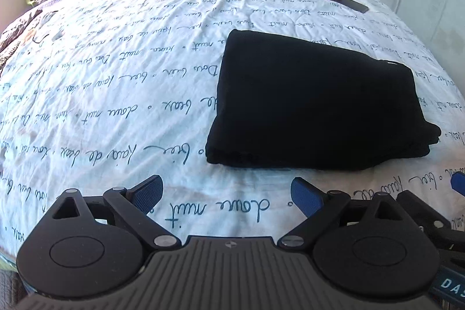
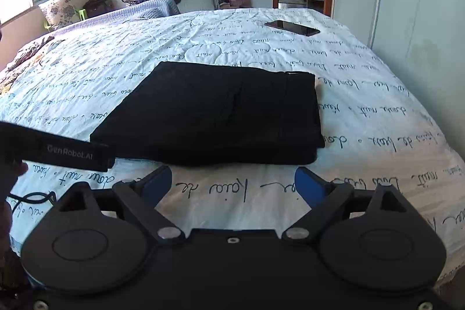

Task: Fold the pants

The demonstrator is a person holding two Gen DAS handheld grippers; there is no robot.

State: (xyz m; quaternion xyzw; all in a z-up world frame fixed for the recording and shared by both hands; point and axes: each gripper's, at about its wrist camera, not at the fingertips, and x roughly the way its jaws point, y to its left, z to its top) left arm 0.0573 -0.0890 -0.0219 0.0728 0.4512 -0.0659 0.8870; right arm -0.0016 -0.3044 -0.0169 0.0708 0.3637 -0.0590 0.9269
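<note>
The black pants are lying folded into a neat rectangle on the bed, on its white quilt with handwriting print. The left claw is hanging just short of their near edge, jaws spread apart and gripping nothing. The right claw is hovering likewise, wide apart and empty. A phone is resting farther back.

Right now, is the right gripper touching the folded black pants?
Apart. In the right wrist view, the right gripper stands open and empty, and a strip of printed bedspread shows between its blue fingertips and the pants' near edge.
</note>
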